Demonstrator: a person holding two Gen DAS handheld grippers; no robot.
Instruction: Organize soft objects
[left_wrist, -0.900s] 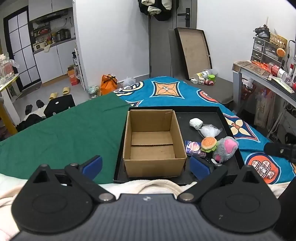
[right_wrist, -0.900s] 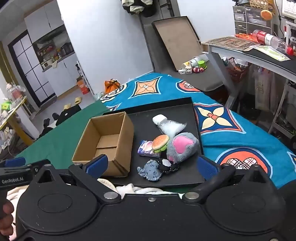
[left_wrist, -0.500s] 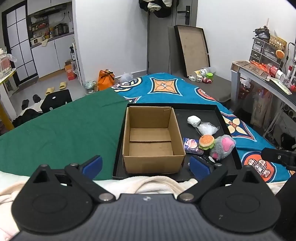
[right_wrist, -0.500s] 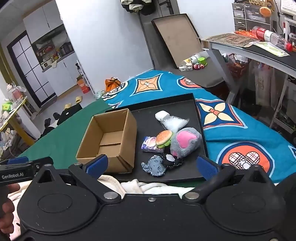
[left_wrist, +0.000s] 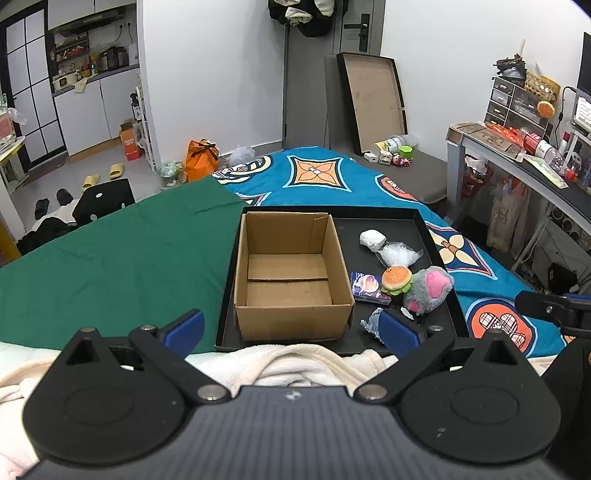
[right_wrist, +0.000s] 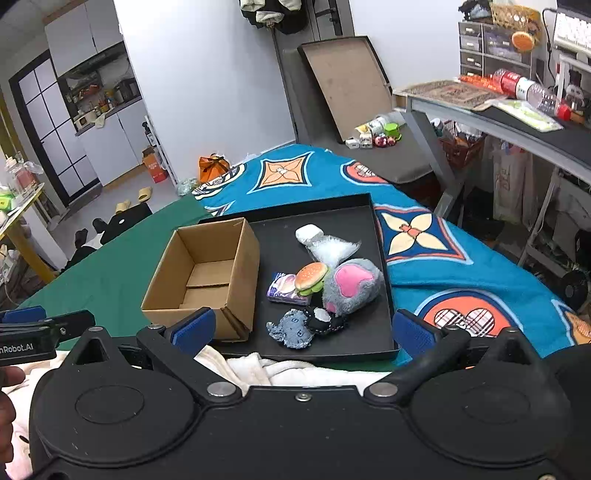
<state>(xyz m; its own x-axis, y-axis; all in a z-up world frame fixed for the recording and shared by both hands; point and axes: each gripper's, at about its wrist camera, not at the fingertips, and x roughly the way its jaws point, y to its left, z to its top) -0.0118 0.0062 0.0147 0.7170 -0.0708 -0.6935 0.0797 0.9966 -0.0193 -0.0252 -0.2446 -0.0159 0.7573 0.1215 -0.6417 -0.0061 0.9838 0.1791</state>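
An empty open cardboard box (left_wrist: 290, 273) (right_wrist: 207, 275) stands on the left of a black tray (left_wrist: 436, 236) (right_wrist: 373, 332). To its right on the tray lie a grey and pink plush (left_wrist: 428, 288) (right_wrist: 351, 284), a burger toy (left_wrist: 396, 279) (right_wrist: 311, 277), a purple packet (left_wrist: 365, 288) (right_wrist: 282, 290), a clear stuffed bag (left_wrist: 397, 254) (right_wrist: 332, 249), a white bundle (left_wrist: 372, 239) (right_wrist: 308, 233), a blue-grey fabric toy (right_wrist: 291, 328) and a black toy (right_wrist: 327, 319). My left gripper (left_wrist: 291, 326) is open and empty before the box. My right gripper (right_wrist: 303, 328) is open and empty before the toys.
The tray rests on a bed with a green cloth (left_wrist: 110, 266) on the left and a blue patterned blanket (left_wrist: 321, 177) on the right. A cream blanket (left_wrist: 295, 365) lies at the near edge. A desk (left_wrist: 517, 162) stands at the right.
Both grippers have drawn back and risen slightly, so the tray and box look a little farther away. Nothing on the tray has moved.
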